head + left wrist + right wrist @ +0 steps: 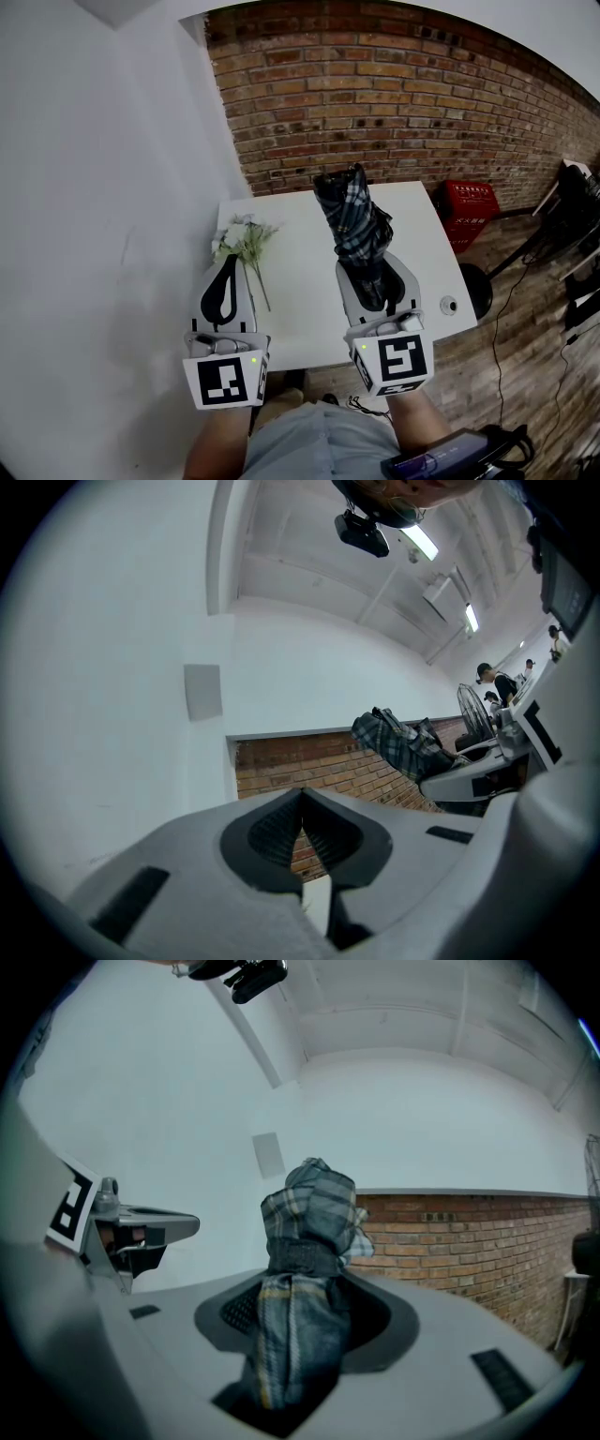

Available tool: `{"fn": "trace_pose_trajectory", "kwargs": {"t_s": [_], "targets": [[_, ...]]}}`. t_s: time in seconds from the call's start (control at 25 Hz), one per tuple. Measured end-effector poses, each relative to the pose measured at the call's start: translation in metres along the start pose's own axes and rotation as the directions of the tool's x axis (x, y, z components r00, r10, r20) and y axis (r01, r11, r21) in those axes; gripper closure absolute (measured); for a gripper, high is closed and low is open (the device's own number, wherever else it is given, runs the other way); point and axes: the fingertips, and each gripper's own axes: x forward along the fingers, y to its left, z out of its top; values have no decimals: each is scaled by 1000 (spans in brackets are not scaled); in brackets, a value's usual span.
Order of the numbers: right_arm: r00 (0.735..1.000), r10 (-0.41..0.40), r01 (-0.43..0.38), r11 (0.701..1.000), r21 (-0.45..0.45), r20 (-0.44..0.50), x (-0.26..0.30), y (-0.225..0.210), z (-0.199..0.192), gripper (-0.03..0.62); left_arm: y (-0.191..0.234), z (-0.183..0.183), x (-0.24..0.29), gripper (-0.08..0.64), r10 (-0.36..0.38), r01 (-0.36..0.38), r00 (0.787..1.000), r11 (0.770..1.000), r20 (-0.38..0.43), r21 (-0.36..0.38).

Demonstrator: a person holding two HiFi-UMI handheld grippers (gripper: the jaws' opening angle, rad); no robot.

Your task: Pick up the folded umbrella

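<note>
Your left gripper (231, 281) hangs over the tabletop's (300, 309) near left part with its jaws closed together and nothing between them; the left gripper view shows the pads (281, 832) meeting at their tips. Just past those jaws, a bunch of white flowers (242, 238) lies by the tabletop's left edge. To the right, your right gripper (373, 277) has its jaws partway open and clamped on the folded umbrella (352, 211). The plaid bundle sticks forward out of the jaws over the tabletop's right half, toward its far edge. In the right gripper view the umbrella (305, 1241) fills the gap between the pads, its strap wrapped around it. A red crate (469, 202) stands on the floor beyond the far right corner.
</note>
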Motion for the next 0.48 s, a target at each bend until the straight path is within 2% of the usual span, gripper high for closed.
{"fn": "trace_pose_trajectory", "kwargs": {"t_s": [0.48], "targets": [[1000, 10, -10, 1000, 10, -17, 9, 0, -4, 393, 1, -3, 6, 554, -1, 1, 1000, 1000, -12, 1]]}}
